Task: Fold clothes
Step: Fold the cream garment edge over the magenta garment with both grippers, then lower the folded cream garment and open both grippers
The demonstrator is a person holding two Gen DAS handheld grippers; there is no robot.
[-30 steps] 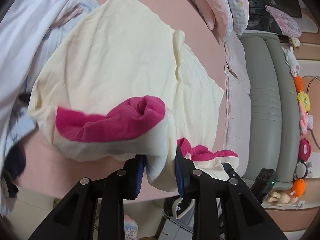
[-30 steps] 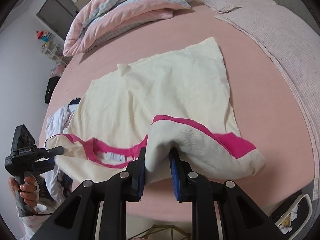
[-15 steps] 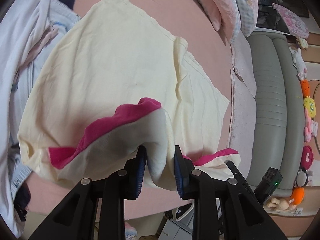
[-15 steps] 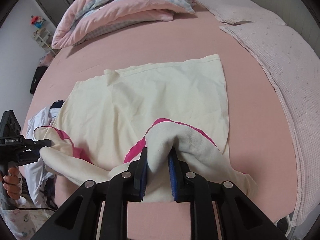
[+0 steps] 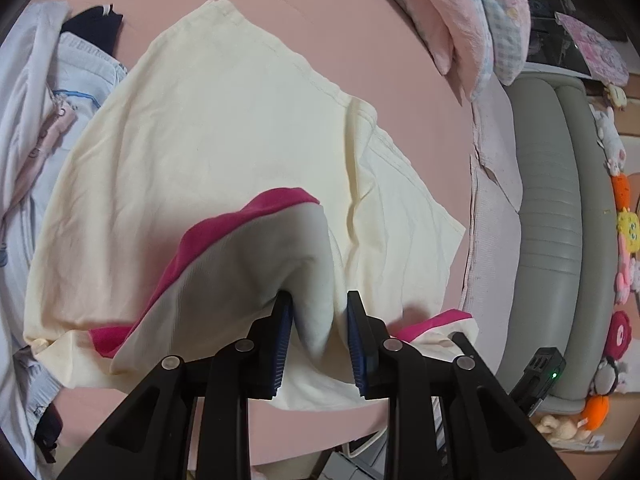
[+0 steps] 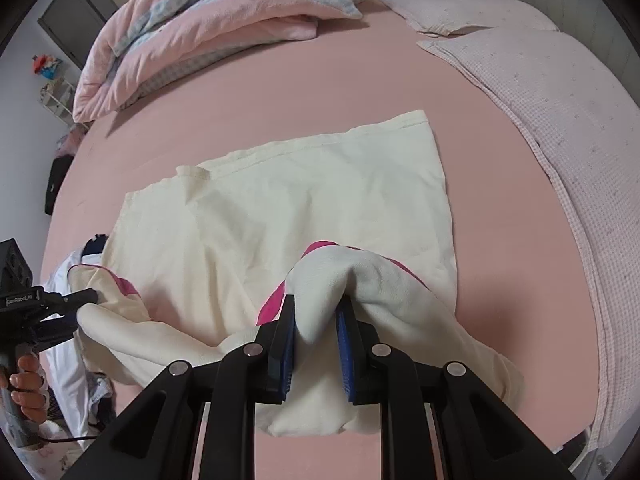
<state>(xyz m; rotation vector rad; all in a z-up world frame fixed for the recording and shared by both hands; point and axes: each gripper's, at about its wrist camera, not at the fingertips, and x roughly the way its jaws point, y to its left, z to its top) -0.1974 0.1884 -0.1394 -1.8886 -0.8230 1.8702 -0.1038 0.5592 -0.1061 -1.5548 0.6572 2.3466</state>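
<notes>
Bed (image 6: 360,80) — shirt (image 6: 300,200) top edge carried farther over.

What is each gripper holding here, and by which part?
Both hold the cream shirt: the left gripper and right gripper each pinch a bunched fold at its pink-trimmed end, lifted off the bed.

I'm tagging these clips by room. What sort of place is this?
Most likely a bedroom, perhaps a child's: a pink-sheeted bed, a folded quilt at its far side, a padded grey headboard and plush toys behind it.
</notes>
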